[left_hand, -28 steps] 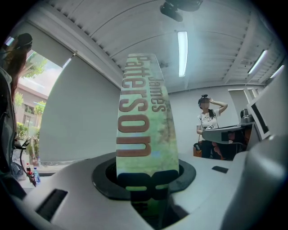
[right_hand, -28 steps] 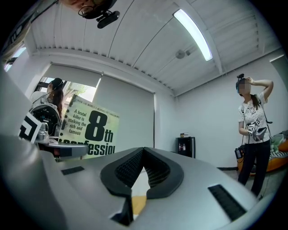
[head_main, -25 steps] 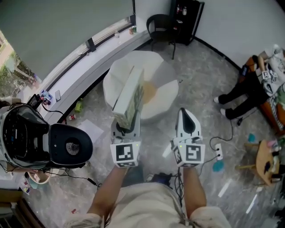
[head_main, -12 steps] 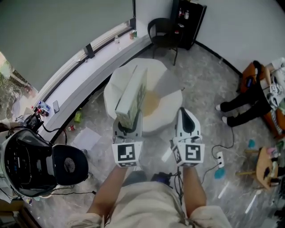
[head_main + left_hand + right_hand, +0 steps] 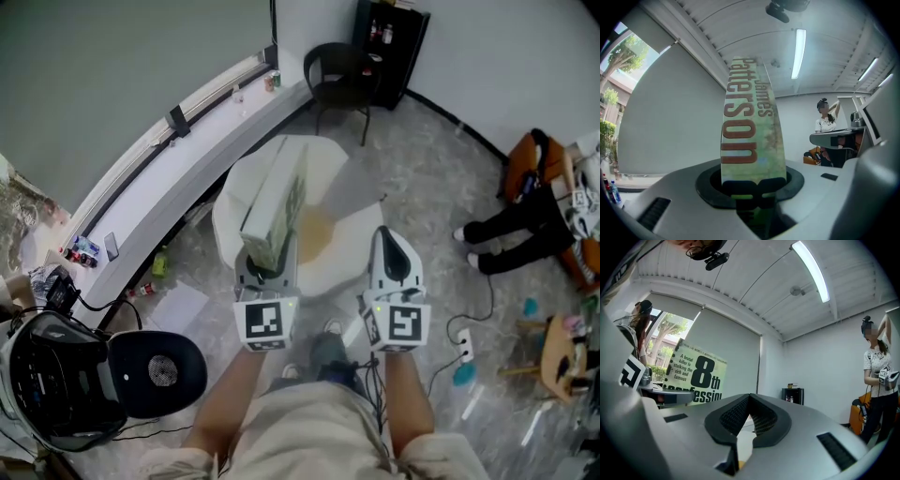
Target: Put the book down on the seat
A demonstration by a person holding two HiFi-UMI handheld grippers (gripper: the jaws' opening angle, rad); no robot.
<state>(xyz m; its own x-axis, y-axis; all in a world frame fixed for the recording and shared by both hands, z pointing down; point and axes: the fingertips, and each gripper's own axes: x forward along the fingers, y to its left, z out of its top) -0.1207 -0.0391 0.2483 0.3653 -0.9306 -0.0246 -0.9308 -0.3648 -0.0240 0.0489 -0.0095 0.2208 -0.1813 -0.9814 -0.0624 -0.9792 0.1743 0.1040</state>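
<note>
A green and white book (image 5: 277, 202) stands upright on its edge in my left gripper (image 5: 266, 267), which is shut on its lower end. The left gripper view shows the book's spine (image 5: 750, 136) rising between the pads of the left gripper (image 5: 752, 190). Just below and beyond the book lies the white round seat (image 5: 352, 211), with a yellowish patch in its middle. My right gripper (image 5: 394, 255) hovers beside the left one, over the seat's near edge, shut and empty. In the right gripper view the right gripper (image 5: 749, 401) has its pads together, and the book's cover (image 5: 693, 376) shows at the left.
A black chair (image 5: 339, 70) and a black cabinet (image 5: 389, 42) stand past the seat. A long white window ledge (image 5: 187, 159) runs along the left. A black machine (image 5: 94, 380) sits at lower left. A person (image 5: 525, 220) sits at the right, near a wooden stool (image 5: 560, 352) and a power strip (image 5: 461, 323).
The room has slid down and left in the head view, and the seat now lies closer under the grippers. Both grippers keep their pose, and the book stays held upright.
</note>
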